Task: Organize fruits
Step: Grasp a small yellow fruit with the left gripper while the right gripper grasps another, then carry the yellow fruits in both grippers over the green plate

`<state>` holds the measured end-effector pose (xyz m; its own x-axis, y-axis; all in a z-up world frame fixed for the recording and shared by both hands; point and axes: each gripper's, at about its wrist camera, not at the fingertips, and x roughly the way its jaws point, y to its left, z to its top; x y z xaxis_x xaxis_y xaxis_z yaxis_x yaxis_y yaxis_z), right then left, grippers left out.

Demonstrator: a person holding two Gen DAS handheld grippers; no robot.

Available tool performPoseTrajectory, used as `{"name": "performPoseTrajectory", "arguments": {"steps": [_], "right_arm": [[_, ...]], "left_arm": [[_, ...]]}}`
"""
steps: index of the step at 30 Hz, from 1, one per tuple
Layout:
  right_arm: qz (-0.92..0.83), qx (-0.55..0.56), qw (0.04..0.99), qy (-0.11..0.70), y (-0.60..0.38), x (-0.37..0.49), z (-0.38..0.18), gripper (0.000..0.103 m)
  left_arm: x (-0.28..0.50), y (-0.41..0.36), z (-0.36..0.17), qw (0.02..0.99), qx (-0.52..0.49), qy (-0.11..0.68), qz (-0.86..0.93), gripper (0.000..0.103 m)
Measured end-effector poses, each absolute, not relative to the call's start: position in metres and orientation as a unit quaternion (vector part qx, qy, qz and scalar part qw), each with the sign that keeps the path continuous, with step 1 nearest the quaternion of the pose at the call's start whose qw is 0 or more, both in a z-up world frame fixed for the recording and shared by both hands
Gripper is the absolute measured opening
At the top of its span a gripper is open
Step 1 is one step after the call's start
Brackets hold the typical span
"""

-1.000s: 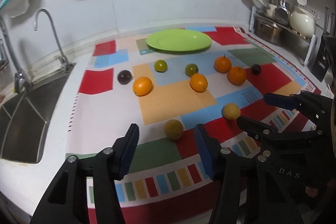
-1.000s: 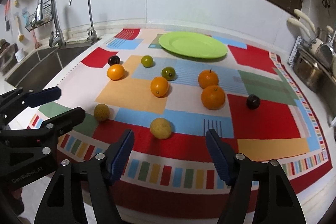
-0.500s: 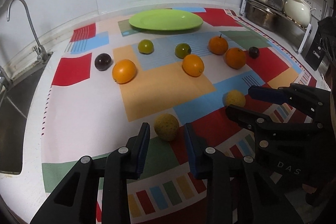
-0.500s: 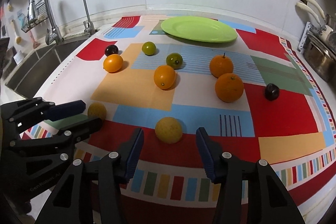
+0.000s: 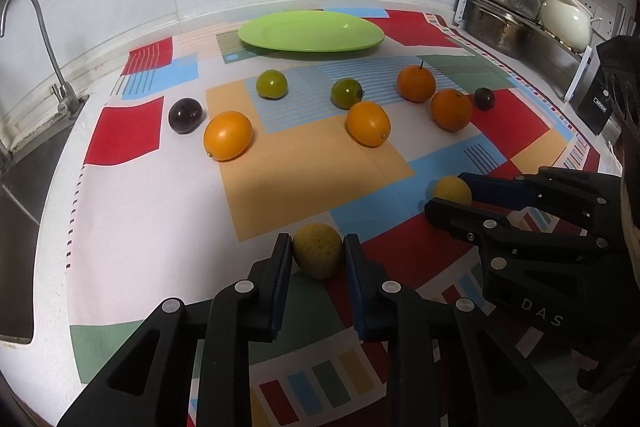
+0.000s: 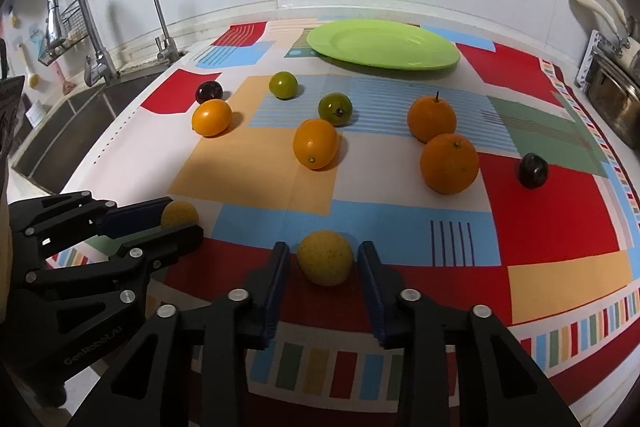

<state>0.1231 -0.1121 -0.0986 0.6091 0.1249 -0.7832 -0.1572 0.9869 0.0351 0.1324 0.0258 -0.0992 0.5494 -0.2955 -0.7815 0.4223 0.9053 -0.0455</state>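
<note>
Two yellow fruits at the cloth's near edge, one pinched in your left gripper, one in your right gripper, jaws just closed on them; both are round, so a fast lift rolls them out before the green plate

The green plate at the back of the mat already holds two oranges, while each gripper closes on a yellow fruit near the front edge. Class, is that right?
Not quite. The green plate holds nothing; in the right wrist view both oranges lie on the mat in front of it. The rest stands: the left gripper and right gripper each close on a yellow fruit.
</note>
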Motion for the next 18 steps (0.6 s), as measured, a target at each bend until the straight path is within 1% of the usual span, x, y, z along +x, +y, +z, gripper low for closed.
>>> {"name": "performPoseTrajectory", "arguments": {"steps": [1, 9, 18], "right_arm": [[0.081, -0.019, 0.896, 0.436, -0.112, 0.124, -0.099, 0.03], [0.091, -0.016, 0.9, 0.426, -0.11, 0.129, -0.089, 0.03], [0.086, -0.023, 0.913, 0.398, -0.106, 0.139, -0.064, 0.03]], "left_arm": [[0.133, 0.026, -0.099, 0.876, 0.074, 0.429, -0.206, 0.026], [0.141, 0.028, -0.085, 0.881, 0.067, 0.422, -0.205, 0.026], [0.153, 0.029, -0.057, 0.889, 0.081, 0.395, -0.218, 0.026]]}}
